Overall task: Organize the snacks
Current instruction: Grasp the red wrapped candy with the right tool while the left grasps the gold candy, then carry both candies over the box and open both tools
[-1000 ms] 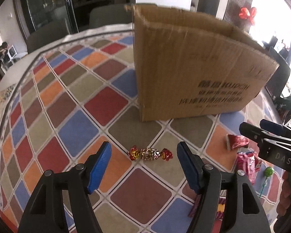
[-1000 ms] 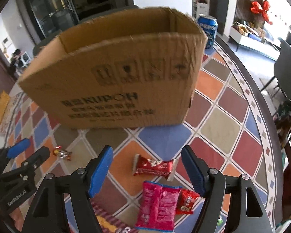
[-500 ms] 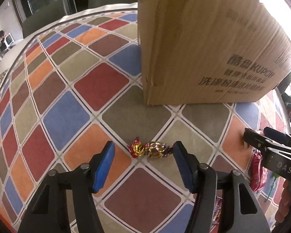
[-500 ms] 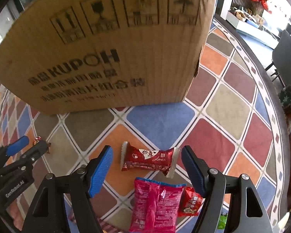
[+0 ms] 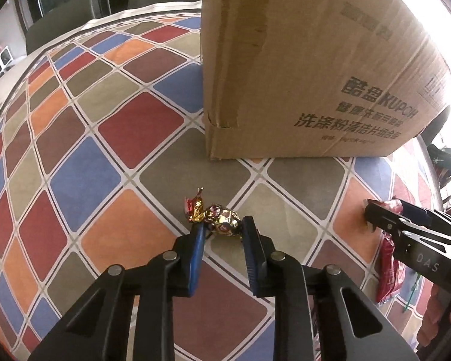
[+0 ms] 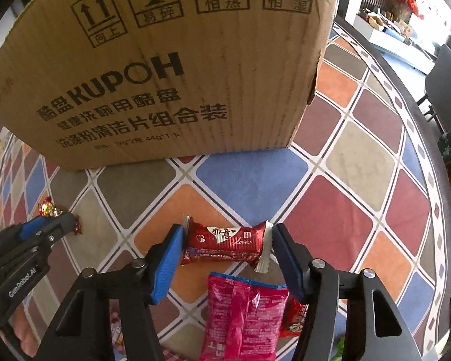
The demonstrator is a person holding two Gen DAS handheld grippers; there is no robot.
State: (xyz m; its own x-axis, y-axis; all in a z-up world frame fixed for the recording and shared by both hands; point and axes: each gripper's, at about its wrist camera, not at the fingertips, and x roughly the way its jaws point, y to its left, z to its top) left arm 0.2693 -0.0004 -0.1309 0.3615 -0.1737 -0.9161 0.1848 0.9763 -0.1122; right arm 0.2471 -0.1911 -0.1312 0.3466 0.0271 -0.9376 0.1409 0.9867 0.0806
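A gold and red foil-wrapped candy lies on the checked tablecloth; my left gripper has closed its blue pads on the candy's body. In the right wrist view the candy shows beside the left gripper. A red snack bar lies crosswise between the pads of my right gripper, which touch or nearly touch its ends. The right gripper also shows in the left wrist view. A large brown cardboard box stands just behind, also in the left wrist view.
A pink snack bag and a small red packet lie just below the red bar. More wrappers lie near the table's front edge. The round table's rim curves at right, with dark chairs beyond.
Both grippers have moved down and forward to their snacks. The left jaws have narrowed onto the foil candy; the right jaws have narrowed around the red bar.
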